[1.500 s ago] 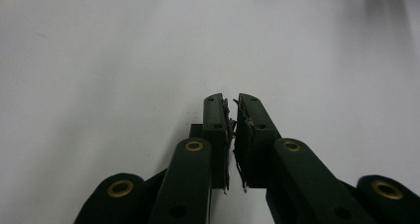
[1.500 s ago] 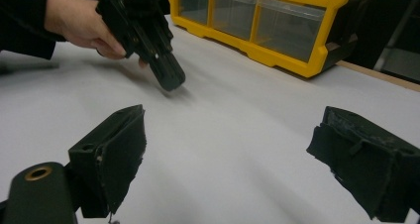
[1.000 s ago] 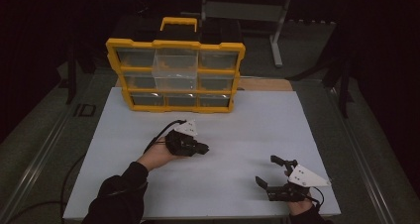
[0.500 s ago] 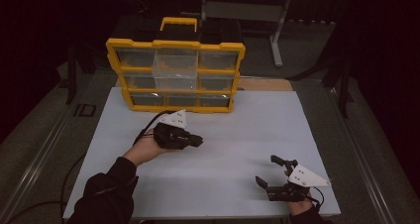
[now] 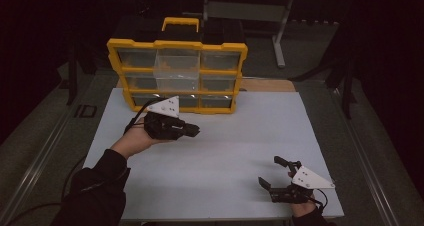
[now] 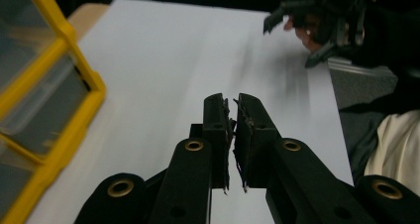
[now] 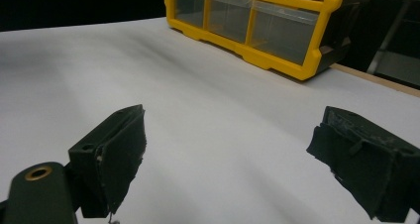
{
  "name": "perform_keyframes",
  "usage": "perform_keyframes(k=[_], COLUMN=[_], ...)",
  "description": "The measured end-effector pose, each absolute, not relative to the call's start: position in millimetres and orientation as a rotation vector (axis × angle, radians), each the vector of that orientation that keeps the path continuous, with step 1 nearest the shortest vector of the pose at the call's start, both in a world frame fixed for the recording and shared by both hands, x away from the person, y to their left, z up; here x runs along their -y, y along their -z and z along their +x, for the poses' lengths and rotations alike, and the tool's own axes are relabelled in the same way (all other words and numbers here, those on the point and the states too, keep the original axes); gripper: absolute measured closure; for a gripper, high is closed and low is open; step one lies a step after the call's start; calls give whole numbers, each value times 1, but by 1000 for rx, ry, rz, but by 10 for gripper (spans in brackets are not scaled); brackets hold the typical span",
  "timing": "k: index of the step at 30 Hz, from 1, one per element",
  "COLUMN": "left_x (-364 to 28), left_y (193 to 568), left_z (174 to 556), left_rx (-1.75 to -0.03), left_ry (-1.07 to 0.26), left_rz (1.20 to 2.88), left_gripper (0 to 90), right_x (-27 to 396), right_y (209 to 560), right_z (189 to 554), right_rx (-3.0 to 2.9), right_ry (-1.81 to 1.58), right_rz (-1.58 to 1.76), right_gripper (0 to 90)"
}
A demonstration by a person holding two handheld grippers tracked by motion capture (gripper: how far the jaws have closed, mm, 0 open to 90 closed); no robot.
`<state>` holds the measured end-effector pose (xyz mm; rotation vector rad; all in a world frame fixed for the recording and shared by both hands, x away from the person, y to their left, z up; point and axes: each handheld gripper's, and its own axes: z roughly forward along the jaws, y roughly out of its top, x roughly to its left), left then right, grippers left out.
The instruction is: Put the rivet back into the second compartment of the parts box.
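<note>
A yellow organiser (image 5: 177,76) with clear drawers stands at the back of the white table (image 5: 235,151); its top-middle drawer (image 5: 175,66) sticks out. My left gripper (image 5: 196,130) hovers just in front of the organiser's bottom row, pointing right, shut with nothing between its jaws. In the left gripper view its jaws meet at the gripper (image 6: 232,107), with the organiser's frame (image 6: 54,90) at the left. My right gripper (image 5: 274,172) rests near the table's front right corner, open and empty. In the right gripper view its pads (image 7: 119,149) stand wide apart and the organiser (image 7: 262,21) lies ahead.
A metal stand (image 5: 245,11) is behind the organiser in the dark. A wooden strip (image 5: 267,85) runs along the table's back edge. A grey frame rail (image 5: 35,156) borders the left side. A small black object (image 5: 85,110) lies left of the table.
My left gripper has moved away from me toward the organiser and slightly left, staying shut. The right gripper has not moved.
</note>
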<state>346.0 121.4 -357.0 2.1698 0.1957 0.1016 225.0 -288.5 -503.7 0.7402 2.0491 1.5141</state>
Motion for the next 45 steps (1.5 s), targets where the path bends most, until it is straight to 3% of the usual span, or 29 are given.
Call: perform_keyframes(k=[29,45], left_x=[-156,-167], left_y=[252,227], left_z=[368,397], left_rx=[-195,-300], left_ry=[-262,-332], left_rz=[2025,1924], left_gripper=[824,823], right_x=[288,288], right_y=[505,505], right_z=[226,226], right_rx=[-2055,-2059], right_ry=[-1512,-1514], right_rz=[737,740], right_gripper=[116,116])
